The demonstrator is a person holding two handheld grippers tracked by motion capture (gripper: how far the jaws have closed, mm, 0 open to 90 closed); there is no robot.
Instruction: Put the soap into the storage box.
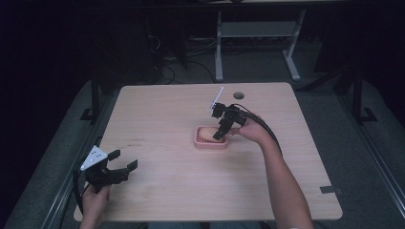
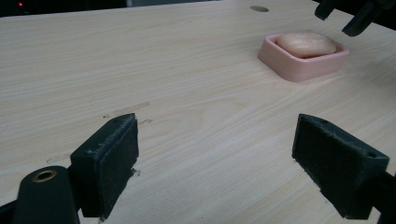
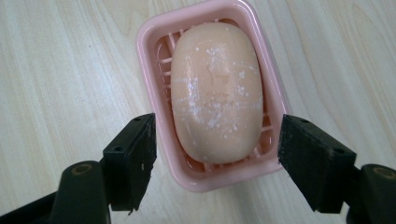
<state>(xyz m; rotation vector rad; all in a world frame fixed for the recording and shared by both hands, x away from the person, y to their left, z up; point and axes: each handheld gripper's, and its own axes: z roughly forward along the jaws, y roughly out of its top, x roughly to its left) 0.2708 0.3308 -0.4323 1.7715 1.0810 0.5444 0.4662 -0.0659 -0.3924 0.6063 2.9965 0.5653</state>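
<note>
Right hand-held gripper over soap dish

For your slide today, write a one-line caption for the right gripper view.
Open right gripper poised above a peach soap bar lying in its pink dish.

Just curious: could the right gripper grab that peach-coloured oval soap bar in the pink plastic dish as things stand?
Probably yes. The right gripper is open above the pink plastic dish, jaws straddling it, nothing covering the peach-coloured oval soap bar.

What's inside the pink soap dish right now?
The pink soap dish holds one peach bar of soap, lying flat on a slatted floor. Slats show around the bar's edges; the floor beneath it is covered. The right gripper is above, jaws open.
</note>
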